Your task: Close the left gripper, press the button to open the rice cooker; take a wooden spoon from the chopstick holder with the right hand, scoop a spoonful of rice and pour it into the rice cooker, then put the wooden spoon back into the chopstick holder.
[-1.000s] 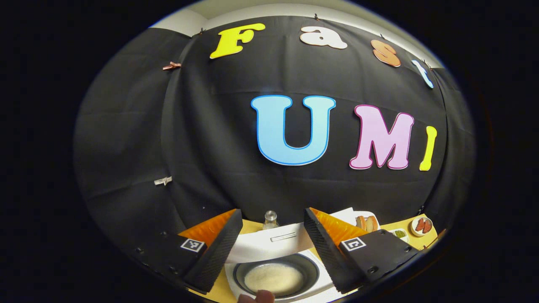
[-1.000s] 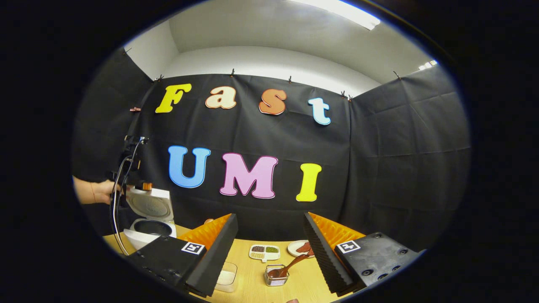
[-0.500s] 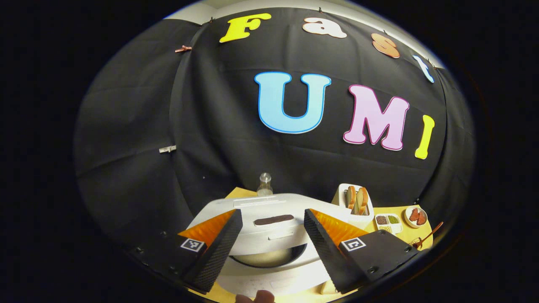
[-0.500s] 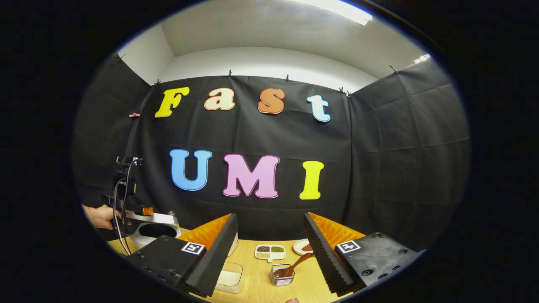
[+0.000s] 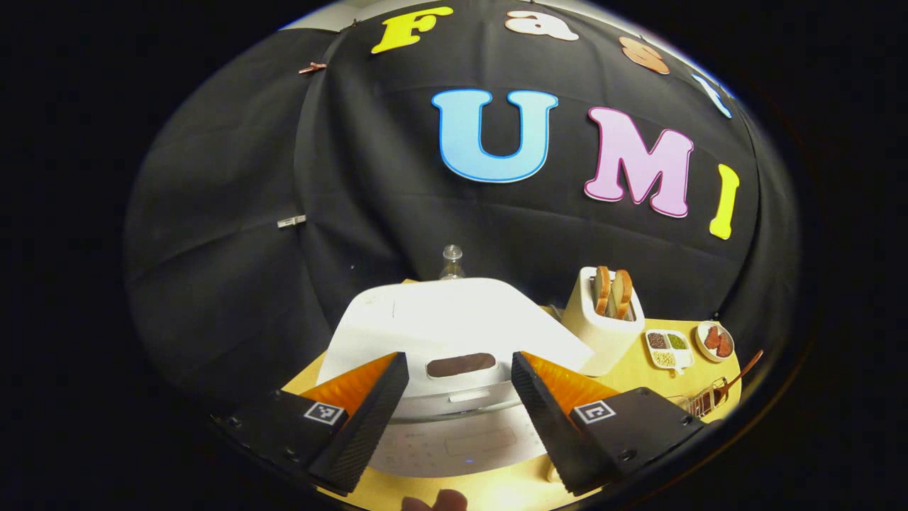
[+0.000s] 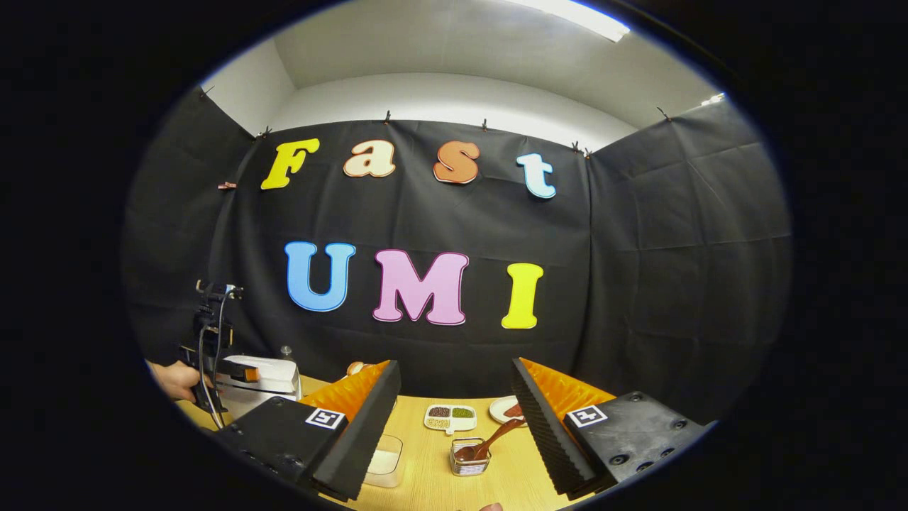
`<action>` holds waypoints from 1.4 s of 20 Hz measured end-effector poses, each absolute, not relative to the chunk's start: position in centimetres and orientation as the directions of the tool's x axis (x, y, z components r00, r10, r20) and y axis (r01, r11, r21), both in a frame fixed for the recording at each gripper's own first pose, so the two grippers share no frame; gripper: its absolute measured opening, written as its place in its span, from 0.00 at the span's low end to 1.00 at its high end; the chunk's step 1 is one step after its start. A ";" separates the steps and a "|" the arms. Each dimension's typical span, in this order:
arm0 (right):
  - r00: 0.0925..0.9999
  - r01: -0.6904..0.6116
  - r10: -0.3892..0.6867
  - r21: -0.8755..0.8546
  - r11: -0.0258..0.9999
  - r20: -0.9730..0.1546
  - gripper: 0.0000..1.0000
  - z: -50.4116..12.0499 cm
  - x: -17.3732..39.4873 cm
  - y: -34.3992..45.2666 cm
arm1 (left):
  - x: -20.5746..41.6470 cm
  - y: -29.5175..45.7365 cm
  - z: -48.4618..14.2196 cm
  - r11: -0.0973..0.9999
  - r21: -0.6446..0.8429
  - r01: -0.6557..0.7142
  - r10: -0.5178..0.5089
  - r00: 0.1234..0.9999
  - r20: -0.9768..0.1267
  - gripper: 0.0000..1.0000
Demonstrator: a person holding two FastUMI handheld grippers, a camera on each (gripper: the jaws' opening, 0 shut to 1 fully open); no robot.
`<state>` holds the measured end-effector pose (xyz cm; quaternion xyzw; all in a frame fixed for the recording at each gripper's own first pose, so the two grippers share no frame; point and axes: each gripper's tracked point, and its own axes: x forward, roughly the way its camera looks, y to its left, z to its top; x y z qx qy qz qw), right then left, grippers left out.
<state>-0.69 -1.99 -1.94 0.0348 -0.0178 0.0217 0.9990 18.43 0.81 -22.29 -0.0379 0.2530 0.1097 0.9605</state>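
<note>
The white rice cooker (image 5: 454, 312) sits right in front of my left gripper (image 5: 460, 362) with its lid down; a dark oval recess shows on the lid's front. That gripper is open, its fingers straddling the lid's front edge. In the right gripper view the cooker (image 6: 266, 375) is at far left, with a hand (image 6: 174, 380) holding the left gripper against it. My right gripper (image 6: 455, 369) hangs open over the table. Below it the wooden spoon (image 6: 493, 438) leans in the wire chopstick holder (image 6: 468, 461). A clear tub of rice (image 6: 385, 461) lies beside my left finger.
A white toaster (image 5: 603, 326) with bread slices stands right of the cooker. Beyond it lie a divided dish of grains (image 5: 667, 344) and a small plate (image 5: 715, 341). A glass bottle (image 5: 451, 261) stands behind the cooker. The black cloth wall closes the back.
The cooker lid, standing open a second ago with the rice pot exposed, has swung down shut under my left gripper. My right gripper has barely moved.
</note>
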 end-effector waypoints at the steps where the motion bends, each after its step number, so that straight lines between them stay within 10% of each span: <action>1: 0.999 -0.045 0.043 0.064 0.997 0.032 0.98 -2.1 -0.8 -2.0 | 18.4 0.7 -23.0 0.970 -0.015 -0.242 0.201 0.837 -0.509 1.00; 16: 0.999 -0.041 0.040 0.038 0.998 0.016 0.98 -2.4 -1.3 -2.4 | 19.1 -0.3 -26.2 0.973 0.007 -0.230 0.193 0.797 -0.573 1.00; 28: 0.998 -0.034 0.035 -0.011 0.999 0.046 0.98 -1.4 -1.9 -1.8 | 20.2 0.6 -20.0 0.982 0.011 -0.188 0.180 0.920 -0.349 0.96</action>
